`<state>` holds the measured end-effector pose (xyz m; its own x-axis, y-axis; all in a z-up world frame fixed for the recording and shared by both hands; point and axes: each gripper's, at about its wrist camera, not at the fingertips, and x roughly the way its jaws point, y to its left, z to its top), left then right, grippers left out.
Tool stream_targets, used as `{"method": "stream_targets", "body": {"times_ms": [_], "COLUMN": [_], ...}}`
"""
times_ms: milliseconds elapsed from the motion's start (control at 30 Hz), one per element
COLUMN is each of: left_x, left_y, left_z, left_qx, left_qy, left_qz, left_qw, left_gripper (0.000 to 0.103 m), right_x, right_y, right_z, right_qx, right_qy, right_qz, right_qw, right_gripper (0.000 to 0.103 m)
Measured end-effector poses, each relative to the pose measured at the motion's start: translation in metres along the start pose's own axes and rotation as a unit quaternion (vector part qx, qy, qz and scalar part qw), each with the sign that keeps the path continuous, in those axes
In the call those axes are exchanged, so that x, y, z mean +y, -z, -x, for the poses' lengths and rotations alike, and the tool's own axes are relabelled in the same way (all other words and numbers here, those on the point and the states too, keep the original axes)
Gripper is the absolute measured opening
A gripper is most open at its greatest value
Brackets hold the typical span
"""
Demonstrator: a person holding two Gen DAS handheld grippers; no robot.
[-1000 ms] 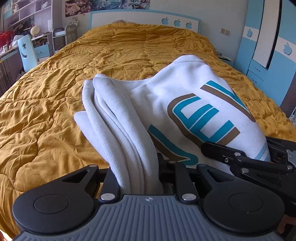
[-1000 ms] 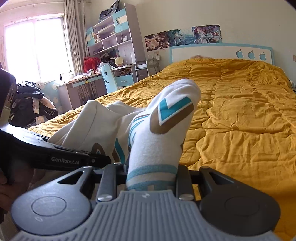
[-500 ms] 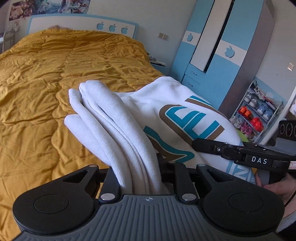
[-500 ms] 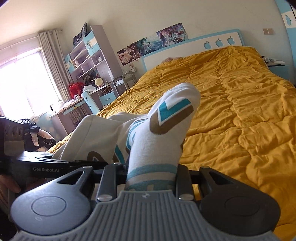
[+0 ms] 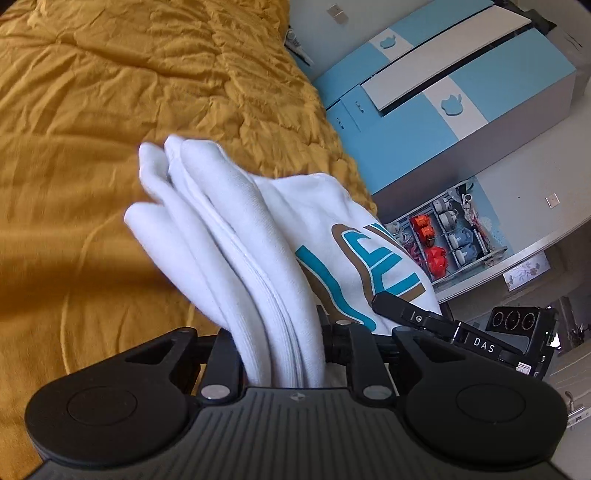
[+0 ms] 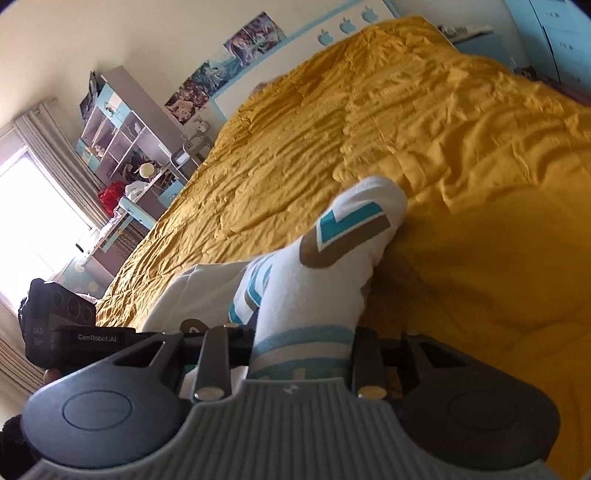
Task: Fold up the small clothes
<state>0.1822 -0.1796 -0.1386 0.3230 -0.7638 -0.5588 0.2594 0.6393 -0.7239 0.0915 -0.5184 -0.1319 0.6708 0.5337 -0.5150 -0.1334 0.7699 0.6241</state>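
A small white garment [image 5: 236, 229] with a teal and brown print is folded into several layers and held up above the yellow bedspread [image 5: 92, 110]. My left gripper [image 5: 282, 354] is shut on its bunched white edge. My right gripper [image 6: 301, 350] is shut on the printed, teal-striped end of the same garment [image 6: 332, 258]. The other gripper shows at the right in the left wrist view [image 5: 461, 332] and at the left in the right wrist view [image 6: 74, 332]. Both views are tilted.
A blue and white wardrobe [image 5: 443, 92] and a rack of shoes [image 5: 443, 240] stand to the right of the bed. A desk, shelves [image 6: 118, 140] and a bright window [image 6: 33, 221] are on the far left side. The headboard [image 6: 332, 33] is at the back.
Both grippers have swung to the right and rolled while still holding the garment. The left view now faces the wardrobe and shoe rack. The grip on the cloth is unchanged.
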Motion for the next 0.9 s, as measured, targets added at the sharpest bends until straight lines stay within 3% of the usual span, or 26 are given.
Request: {"method": "stream_targets", "body": {"times_ms": [67,133,167,233,400,467,500,533,633,767,833,900], "left_x": [0.029,0.057,0.065,0.072,0.07,0.059,0.052,0.045,0.011,-0.057,-0.081,-0.091], "left_y": [0.007,0.013,0.014,0.015,0.018,0.024,0.026,0.028,0.037,0.056,0.069,0.088], "left_z": [0.001,0.007,0.01,0.021,0.074,0.097,0.104,0.11,0.118,0.09,0.064,0.047], "left_qx": [-0.003,-0.007,-0.008,-0.011,-0.054,-0.087,-0.1,-0.111,-0.154,-0.173,-0.164,-0.169], "left_qy": [0.046,0.102,0.116,0.117,0.061,0.018,-0.003,-0.012,-0.016,-0.065,-0.104,-0.117], "left_qz": [0.056,0.125,0.135,0.117,0.039,0.008,-0.009,-0.023,-0.064,-0.165,-0.187,-0.205], "left_qw": [0.9973,0.9869,0.9841,0.9861,0.9959,0.996,0.9949,0.9935,0.9858,0.9688,0.9628,0.957], "left_gripper": [0.02,0.02,0.02,0.021,0.024,0.021,0.021,0.021,0.02,0.012,0.007,0.006], "right_x": [-0.021,-0.039,-0.042,-0.043,-0.039,-0.033,-0.029,-0.024,0.008,0.076,0.102,0.123], "right_y": [0.012,0.02,0.022,0.026,0.035,0.039,0.042,0.045,0.064,0.089,0.117,0.13], "right_z": [-0.007,-0.002,0.003,0.016,0.055,0.077,0.085,0.094,0.115,0.101,0.087,0.071], "right_qx": [0.009,-0.009,-0.018,-0.039,-0.122,-0.19,-0.212,-0.238,-0.317,-0.35,-0.377,-0.371], "right_qy": [-0.012,-0.042,-0.043,-0.031,0.038,0.106,0.124,0.131,0.096,0.13,0.118,0.116], "right_qz": [-0.039,-0.079,-0.091,-0.099,-0.119,-0.105,-0.101,-0.094,-0.042,0.06,0.105,0.143], "right_qw": [0.999,0.996,0.995,0.994,0.985,0.97,0.964,0.958,0.943,0.926,0.913,0.91], "right_gripper": [0.033,0.033,0.033,0.036,0.04,0.032,0.031,0.023,0.02,0.02,0.02,0.021]}}
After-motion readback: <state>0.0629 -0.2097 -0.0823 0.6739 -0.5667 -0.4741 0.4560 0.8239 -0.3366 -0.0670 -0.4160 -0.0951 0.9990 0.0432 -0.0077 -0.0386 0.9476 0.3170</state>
